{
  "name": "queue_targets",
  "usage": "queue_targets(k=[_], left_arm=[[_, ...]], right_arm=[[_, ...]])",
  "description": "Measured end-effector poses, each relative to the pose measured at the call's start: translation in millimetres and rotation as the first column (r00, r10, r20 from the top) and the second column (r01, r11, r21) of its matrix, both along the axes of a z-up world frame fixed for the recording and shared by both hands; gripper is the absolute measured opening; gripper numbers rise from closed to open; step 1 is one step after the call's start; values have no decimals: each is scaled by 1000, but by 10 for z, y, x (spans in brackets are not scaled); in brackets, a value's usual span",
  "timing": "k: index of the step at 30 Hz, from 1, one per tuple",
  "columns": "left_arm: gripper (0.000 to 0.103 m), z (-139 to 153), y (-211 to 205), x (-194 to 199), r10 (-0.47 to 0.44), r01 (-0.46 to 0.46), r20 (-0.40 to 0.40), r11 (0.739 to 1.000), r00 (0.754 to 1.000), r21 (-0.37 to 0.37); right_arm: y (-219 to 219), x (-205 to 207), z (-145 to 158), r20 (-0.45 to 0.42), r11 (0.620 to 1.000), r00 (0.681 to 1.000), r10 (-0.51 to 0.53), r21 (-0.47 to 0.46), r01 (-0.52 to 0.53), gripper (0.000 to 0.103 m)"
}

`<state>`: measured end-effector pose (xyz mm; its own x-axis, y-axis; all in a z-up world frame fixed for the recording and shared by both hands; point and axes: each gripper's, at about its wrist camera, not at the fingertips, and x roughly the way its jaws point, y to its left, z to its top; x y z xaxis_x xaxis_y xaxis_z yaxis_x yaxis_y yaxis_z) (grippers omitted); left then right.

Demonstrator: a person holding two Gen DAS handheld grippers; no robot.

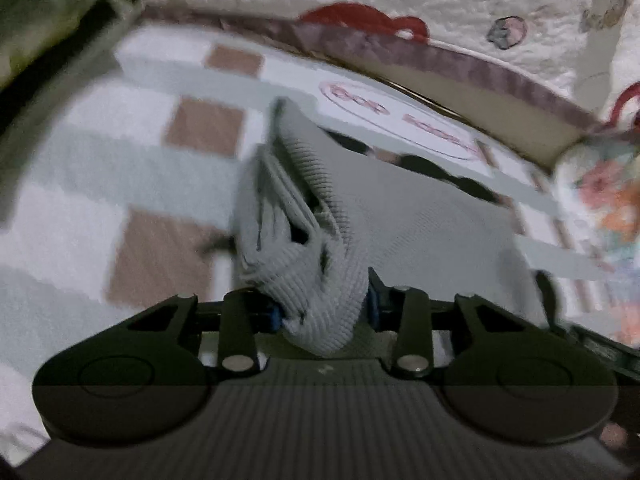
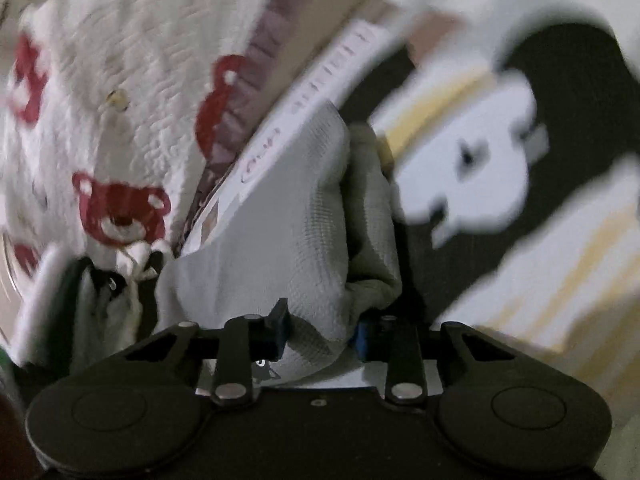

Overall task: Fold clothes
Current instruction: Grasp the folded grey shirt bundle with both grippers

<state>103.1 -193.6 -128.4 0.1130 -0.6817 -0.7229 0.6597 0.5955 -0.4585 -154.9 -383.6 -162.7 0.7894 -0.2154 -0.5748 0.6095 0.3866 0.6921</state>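
A light grey knit garment (image 1: 360, 208) is bunched and lifted off the bed. In the left wrist view my left gripper (image 1: 326, 312) is shut on its ribbed edge, and the cloth fills the space between the blue pads. The garment runs off to the right as a flat sheet. In the right wrist view the same grey garment (image 2: 288, 216) hangs in thick folds. My right gripper (image 2: 320, 334) is shut on a wad of it, with the blue pads pressed into the cloth from both sides.
A checked bed cover (image 1: 140, 152) with brown squares lies under the garment. A white quilt (image 1: 400, 0) with red bear prints sits behind, seen too in the right wrist view (image 2: 120, 120). A floral item (image 1: 608, 200) lies at the right. A dark cloth with white and yellow shapes (image 2: 520, 160) lies right.
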Motion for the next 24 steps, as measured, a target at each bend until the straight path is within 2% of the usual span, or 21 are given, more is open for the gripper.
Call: queue_targets(k=[2,4,6,7,10,11,13,14,15,18,22,24], left_arm=[[37,-71,84,2,-17,9,-147,999,989,-52],[38,-152,138,-10,-38,18,-267,997,963,-79],[39,-136,137,-46,-20,12,-243,999,970,-37],[42,-128,137,-64,-12,8,-230,1000,973,-16],[45,-54,153,-52,29,-32,-171,999,985,-13],[49,-61,162,-30,51,-56,-171,998,984,-26],[57,-141,185,83,101,-120,-223,990,970,-77],[57,-193,187,147,122,-151,-254,984,959,-98],[57,-226,184,192,153,-178,-249,981,956,-82],[58,-230,132,266,168,-187,-197,979,966,-81],[65,-219,36,320,201,-205,-65,977,977,-64],[66,-239,-21,352,196,-196,-9,979,981,-48]], right_arm=[[-68,-1,176,-42,989,999,31,-144,-37,34],[-194,24,277,-108,966,991,75,-238,-100,34],[-301,75,271,-183,949,974,132,-259,-177,35],[-316,82,248,-191,951,971,140,-246,-186,37],[-290,27,170,-180,963,977,113,-221,-152,42],[-296,-2,134,-166,971,981,100,-201,-133,44],[-327,-59,51,-135,986,988,75,-141,-94,50],[-358,-97,5,-112,992,992,63,-100,-74,51],[-376,-129,-36,-88,997,995,48,-63,-54,53],[-399,-204,-146,-24,999,1000,-4,36,4,55],[-360,-152,-122,-38,999,999,7,46,-5,57],[-331,-148,-137,-29,996,999,13,89,-10,57]])
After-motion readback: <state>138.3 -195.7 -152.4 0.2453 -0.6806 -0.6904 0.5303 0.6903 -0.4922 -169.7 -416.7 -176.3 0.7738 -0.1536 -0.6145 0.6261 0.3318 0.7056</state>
